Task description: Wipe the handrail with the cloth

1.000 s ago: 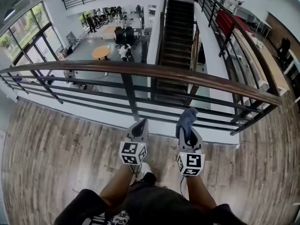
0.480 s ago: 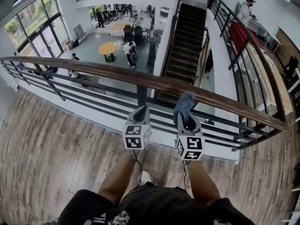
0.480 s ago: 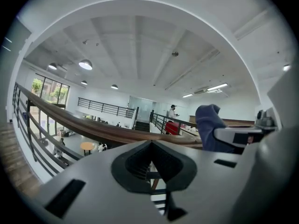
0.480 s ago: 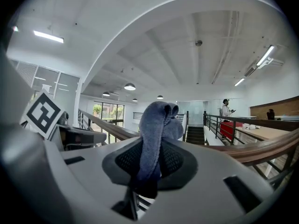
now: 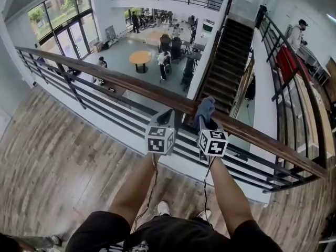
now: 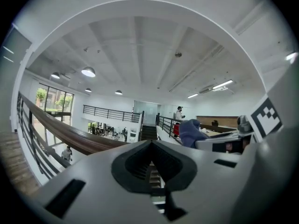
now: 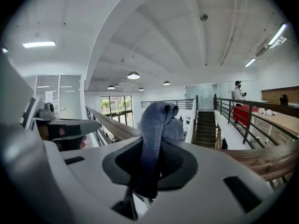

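A brown wooden handrail [image 5: 105,77] runs from upper left to lower right in the head view. My right gripper [image 5: 205,121] is shut on a blue-grey cloth [image 5: 206,106], whose bunched end overlaps the rail's top; contact cannot be told. In the right gripper view the cloth [image 7: 156,122] stands up between the jaws of the right gripper [image 7: 156,146], with the handrail [image 7: 112,127] behind it. My left gripper [image 5: 167,115] is beside it at the rail, shut and empty. The left gripper view shows the left gripper [image 6: 151,146], the handrail [image 6: 70,136] at left and the cloth [image 6: 191,132] at right.
Black metal bars [image 5: 105,106] run under the rail. Beyond it the floor drops to an open lower hall with a round table [image 5: 140,56] and a dark staircase [image 5: 228,62]. I stand on wood flooring [image 5: 47,156]. A person [image 5: 298,35] stands far right.
Both grippers have moved up and forward from below the rail to its top edge. The cloth now overlaps the rail. The head view has swung so that the rail slants more.
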{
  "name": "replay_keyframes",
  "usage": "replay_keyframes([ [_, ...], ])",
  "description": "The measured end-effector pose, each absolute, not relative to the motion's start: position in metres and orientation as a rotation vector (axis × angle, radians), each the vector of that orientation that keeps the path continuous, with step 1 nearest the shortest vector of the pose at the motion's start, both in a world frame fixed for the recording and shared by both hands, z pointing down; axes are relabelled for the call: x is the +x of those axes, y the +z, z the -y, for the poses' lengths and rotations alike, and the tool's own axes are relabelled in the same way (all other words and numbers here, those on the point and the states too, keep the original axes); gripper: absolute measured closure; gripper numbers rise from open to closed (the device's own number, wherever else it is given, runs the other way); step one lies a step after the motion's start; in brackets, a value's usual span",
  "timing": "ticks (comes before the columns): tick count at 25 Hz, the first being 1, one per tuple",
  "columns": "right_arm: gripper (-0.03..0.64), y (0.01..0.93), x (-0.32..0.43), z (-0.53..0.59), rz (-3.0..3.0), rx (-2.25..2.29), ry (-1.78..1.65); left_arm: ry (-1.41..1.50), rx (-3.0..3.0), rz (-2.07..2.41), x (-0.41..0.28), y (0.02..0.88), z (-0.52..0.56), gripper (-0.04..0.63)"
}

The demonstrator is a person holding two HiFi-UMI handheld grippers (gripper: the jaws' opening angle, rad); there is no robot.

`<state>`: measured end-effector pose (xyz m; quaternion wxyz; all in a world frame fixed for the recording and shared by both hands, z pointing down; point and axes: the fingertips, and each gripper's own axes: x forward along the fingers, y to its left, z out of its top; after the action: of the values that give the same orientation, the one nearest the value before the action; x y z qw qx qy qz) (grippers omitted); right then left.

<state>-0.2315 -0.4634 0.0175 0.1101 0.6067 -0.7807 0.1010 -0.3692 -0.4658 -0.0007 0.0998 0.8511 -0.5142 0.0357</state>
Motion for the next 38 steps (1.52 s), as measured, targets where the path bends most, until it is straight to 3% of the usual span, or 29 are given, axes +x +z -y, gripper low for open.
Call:
replay_keyframes([
  [17, 0.538, 0.049, -0.225, 0.532, 2.130, 1.708, 0.468, 0.194, 2.493, 1.513, -0.355, 0.001, 0.496, 0.592],
  [38, 0.538, 0.051, -0.087, 0.490, 1.955, 1.751, 0.386, 0.262, 2.572, 1.349, -0.237, 0.015, 0.462, 0.592],
])
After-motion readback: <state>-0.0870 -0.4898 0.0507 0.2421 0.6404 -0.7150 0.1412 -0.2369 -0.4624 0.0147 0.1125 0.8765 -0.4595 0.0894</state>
